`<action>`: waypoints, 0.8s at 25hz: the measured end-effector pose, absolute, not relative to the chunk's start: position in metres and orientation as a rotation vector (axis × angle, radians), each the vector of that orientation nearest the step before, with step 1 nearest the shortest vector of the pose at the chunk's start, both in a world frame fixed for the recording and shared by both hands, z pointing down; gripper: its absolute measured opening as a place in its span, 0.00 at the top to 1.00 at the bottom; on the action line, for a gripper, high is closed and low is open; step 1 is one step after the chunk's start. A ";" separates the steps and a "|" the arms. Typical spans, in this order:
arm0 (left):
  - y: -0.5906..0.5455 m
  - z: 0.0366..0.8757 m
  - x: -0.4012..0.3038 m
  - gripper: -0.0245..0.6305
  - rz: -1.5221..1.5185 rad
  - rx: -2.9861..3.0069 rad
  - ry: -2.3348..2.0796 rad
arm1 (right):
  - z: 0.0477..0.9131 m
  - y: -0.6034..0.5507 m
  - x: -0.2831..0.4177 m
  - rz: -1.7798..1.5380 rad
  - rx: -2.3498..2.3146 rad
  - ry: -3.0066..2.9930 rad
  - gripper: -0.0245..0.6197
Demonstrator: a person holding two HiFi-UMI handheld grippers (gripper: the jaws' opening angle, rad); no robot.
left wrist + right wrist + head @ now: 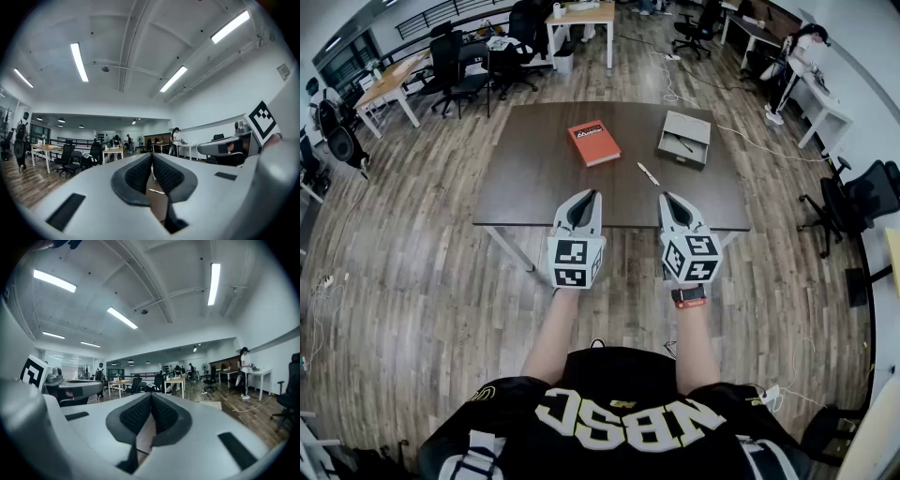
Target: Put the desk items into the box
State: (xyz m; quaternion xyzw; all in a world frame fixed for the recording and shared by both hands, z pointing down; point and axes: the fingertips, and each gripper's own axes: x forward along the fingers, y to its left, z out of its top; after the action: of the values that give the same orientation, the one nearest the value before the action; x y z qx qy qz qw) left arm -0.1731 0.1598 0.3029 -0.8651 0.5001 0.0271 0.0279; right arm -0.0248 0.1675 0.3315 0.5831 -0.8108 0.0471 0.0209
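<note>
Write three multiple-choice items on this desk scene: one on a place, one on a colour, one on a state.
1. Where does the box stand on the table?
A. right of the book
B. left of the book
C. on top of the book

2. What colour is the book?
A. blue
B. orange-red
C. green

3. How do the right gripper's jaws stand?
A. wide apart
B. shut on the book
C. shut, with nothing between them

Key: 1 A, the head view shows the box to the book's right; 2 B, its cover is orange-red; 3 C, the right gripper view shows the jaws meeting, empty.
</note>
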 end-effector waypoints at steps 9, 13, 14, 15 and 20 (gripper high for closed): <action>0.154 0.333 -0.186 0.92 0.080 -2.763 1.510 | 0.364 0.165 -0.056 0.236 1.805 -2.485 0.94; 0.146 0.344 -0.177 0.92 0.086 -2.841 1.492 | 0.381 0.160 -0.044 0.306 1.877 -2.389 0.95; 0.143 0.345 -0.175 0.92 0.080 -2.844 1.484 | 0.383 0.158 -0.039 0.320 1.889 -2.377 0.95; 0.140 0.347 -0.172 0.92 0.074 -2.847 1.478 | 0.386 0.154 -0.035 0.334 1.898 -2.372 0.95; 0.107 0.357 -0.161 0.92 0.046 -2.848 1.497 | 0.397 0.120 -0.024 0.377 1.877 -2.389 0.95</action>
State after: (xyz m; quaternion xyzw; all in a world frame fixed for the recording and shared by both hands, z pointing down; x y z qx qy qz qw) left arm -0.1614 0.1075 0.3566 -0.8844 0.4649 0.0142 -0.0378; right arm -0.0238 0.1202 0.3967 0.6126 -0.7798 0.1231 0.0399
